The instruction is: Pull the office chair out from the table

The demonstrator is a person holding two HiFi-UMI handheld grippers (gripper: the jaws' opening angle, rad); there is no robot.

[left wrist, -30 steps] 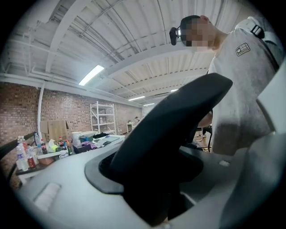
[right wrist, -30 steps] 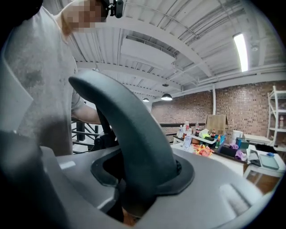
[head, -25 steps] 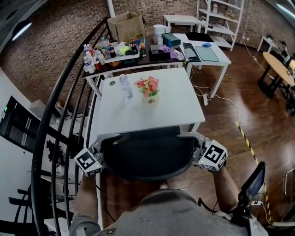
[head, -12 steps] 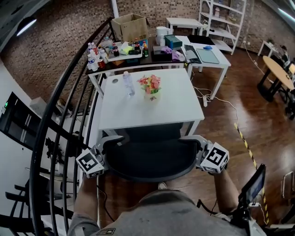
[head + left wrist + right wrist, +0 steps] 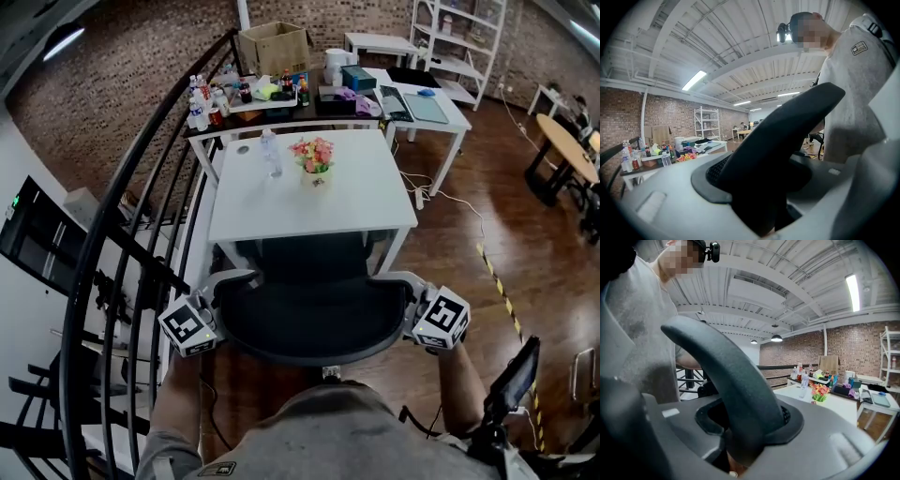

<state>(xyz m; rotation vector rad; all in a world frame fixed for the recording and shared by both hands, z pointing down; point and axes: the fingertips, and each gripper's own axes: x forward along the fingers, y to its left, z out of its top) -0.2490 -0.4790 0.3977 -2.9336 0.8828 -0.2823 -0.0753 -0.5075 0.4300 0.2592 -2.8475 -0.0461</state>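
The black office chair (image 5: 309,323) stands in front of the white table (image 5: 356,211), its seat partly under the table's near edge. My left gripper (image 5: 214,317) is shut on the left edge of the chair's curved backrest. My right gripper (image 5: 413,314) is shut on the backrest's right edge. In the left gripper view the dark backrest edge (image 5: 778,136) runs up between the grey jaws of the left gripper (image 5: 764,220). The right gripper view shows the same backrest edge (image 5: 736,390) clamped in the right gripper (image 5: 736,460).
On the table stand a pot of flowers (image 5: 315,155) and a water bottle (image 5: 272,153). A black railing (image 5: 141,216) runs along the left. Behind are a cluttered desk (image 5: 281,98), a second white desk (image 5: 427,108) and shelves. A striped floor tape (image 5: 502,291) lies to the right.
The chair has slid back from the table toward the person, with both grippers still on its backrest. More of the seat now shows beyond the table's edge.
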